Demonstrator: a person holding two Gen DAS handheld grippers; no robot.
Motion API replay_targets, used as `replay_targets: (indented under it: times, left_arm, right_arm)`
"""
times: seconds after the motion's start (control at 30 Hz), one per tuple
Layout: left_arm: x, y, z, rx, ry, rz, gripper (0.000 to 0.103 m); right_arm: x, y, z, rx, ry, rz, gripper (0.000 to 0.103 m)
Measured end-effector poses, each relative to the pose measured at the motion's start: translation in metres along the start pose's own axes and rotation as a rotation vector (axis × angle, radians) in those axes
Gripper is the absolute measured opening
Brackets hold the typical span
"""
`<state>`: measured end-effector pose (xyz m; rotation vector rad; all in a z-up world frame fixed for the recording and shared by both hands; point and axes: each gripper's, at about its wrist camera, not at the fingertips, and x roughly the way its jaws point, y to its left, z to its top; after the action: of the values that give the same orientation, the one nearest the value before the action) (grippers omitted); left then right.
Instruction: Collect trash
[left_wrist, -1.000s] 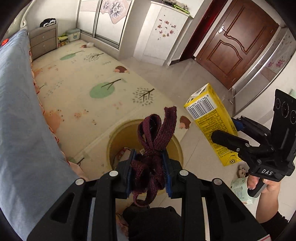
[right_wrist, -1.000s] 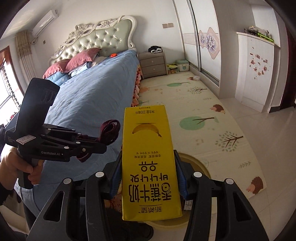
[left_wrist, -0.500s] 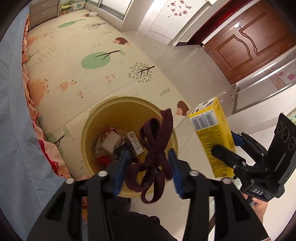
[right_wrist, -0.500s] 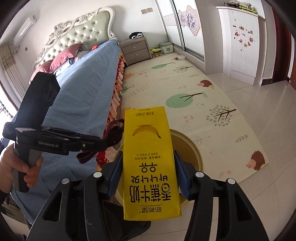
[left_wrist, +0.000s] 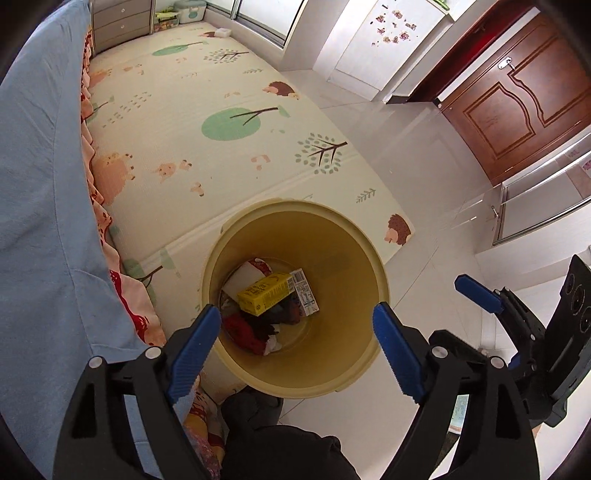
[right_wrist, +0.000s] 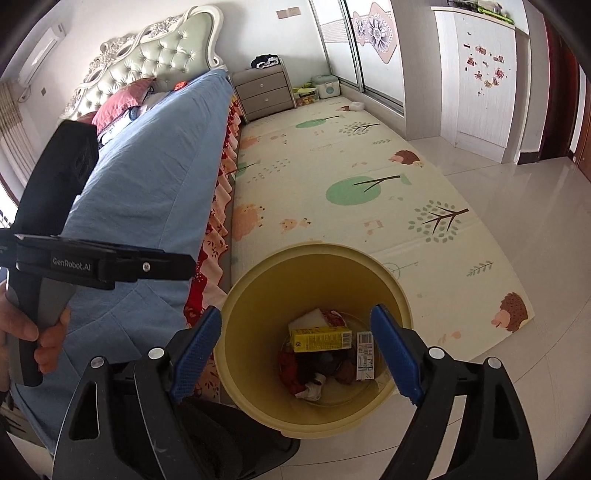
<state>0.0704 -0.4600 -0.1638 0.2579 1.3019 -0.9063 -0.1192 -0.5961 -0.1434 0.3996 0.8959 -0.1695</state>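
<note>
Bedroom floor seen from above, where both hand-held tongs hang over a round yellow bin (left_wrist: 373, 266) standing at the edge of a play mat (left_wrist: 229, 122) beside a bed (left_wrist: 40, 192); the left gripper (left_wrist: 295, 339) and right gripper (right_wrist: 295, 347) each have their blue-padded jaws spread wide and hold nothing. A yellow carton (left_wrist: 265, 294) and dark cloth scraps (left_wrist: 258, 326) lie at the bottom of the bin, so the drop looks finished. Next move likely calls for lifting away to seek more trash
</note>
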Motion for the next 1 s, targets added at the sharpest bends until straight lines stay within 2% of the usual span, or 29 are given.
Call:
replay_targets:
  times: [0.13, 0.23, 0.33, 0.43, 0.57, 0.67, 0.73, 0.8, 1.0]
  left_arm:
    - [-0.024, -0.007, -0.002, 0.028, -0.074, 0.017, 0.088]
    - [-0.043, -0.009, -0.009, 0.036, -0.116, 0.017, 0.091]
    - [-0.064, -0.004, -0.019, 0.03, -0.149, 0.001, 0.091]
    - [-0.09, -0.002, -0.03, 0.042, -0.218, 0.046, 0.092]
    - [-0.131, 0.005, -0.05, 0.059, -0.326, 0.102, 0.097]
    - [-0.164, 0.02, -0.069, 0.034, -0.409, 0.15, 0.099]
    - [-0.183, 0.033, -0.08, 0.01, -0.449, 0.18, 0.099]
    - [-0.198, 0.045, -0.091, -0.014, -0.482, 0.22, 0.099]
    - [-0.235, 0.08, -0.12, -0.068, -0.538, 0.288, 0.099]
  right_arm:
    - [-0.016, 0.015, -0.001, -0.024, -0.034, -0.038, 0.09]
    - [-0.028, 0.03, 0.0, -0.044, -0.079, -0.114, 0.095]
    - [-0.039, 0.047, 0.001, -0.056, -0.123, -0.147, 0.095]
    - [-0.048, 0.066, 0.005, -0.075, -0.156, -0.171, 0.095]
    - [-0.06, 0.094, 0.012, -0.098, -0.205, -0.159, 0.095]
    - [-0.071, 0.128, 0.019, -0.17, -0.256, -0.194, 0.095]
    - [-0.076, 0.152, 0.021, -0.224, -0.288, -0.187, 0.095]
    - [-0.076, 0.171, 0.024, -0.251, -0.295, -0.143, 0.095]
    - [-0.069, 0.216, 0.029, -0.287, -0.303, -0.079, 0.095]
